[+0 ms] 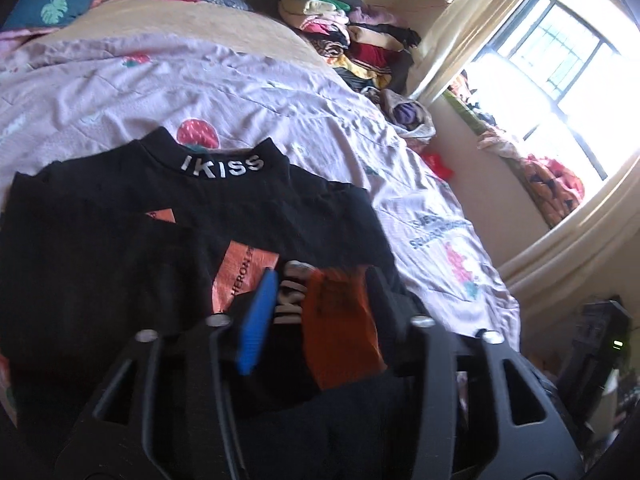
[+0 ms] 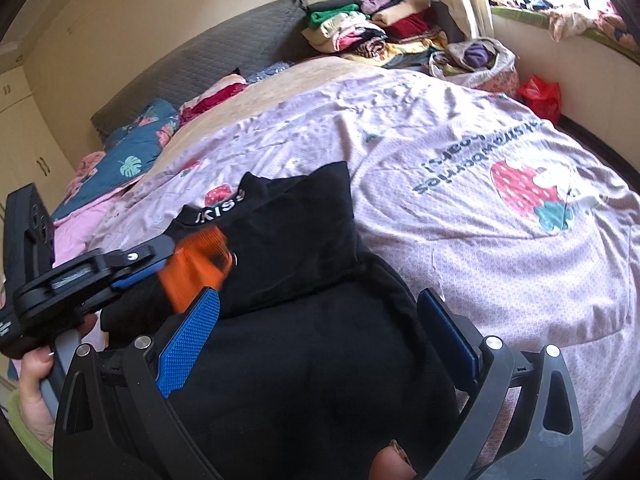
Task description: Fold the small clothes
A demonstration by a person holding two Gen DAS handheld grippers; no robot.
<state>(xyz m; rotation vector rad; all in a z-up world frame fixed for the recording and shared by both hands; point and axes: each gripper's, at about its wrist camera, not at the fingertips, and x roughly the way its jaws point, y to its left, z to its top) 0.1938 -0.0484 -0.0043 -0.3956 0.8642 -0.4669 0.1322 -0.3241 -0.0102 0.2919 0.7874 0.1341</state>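
The black shirt (image 1: 120, 248) lay on the pink bedspread (image 1: 240, 80), near the foot of the bed, its collar with the white letters IKISS pointing to the pillows (image 2: 128, 160). The left gripper (image 1: 320, 300) was clenched on a fold of this shirt — black cloth with an orange print sat between its fingers. The right gripper (image 2: 320, 320) hovered with its jaws wide apart above the shirt's lower part, grasping nothing. Beyond, a pile of clothes (image 2: 368, 28) rested by the headboard (image 2: 224, 60) — near the window (image 1: 560, 52).
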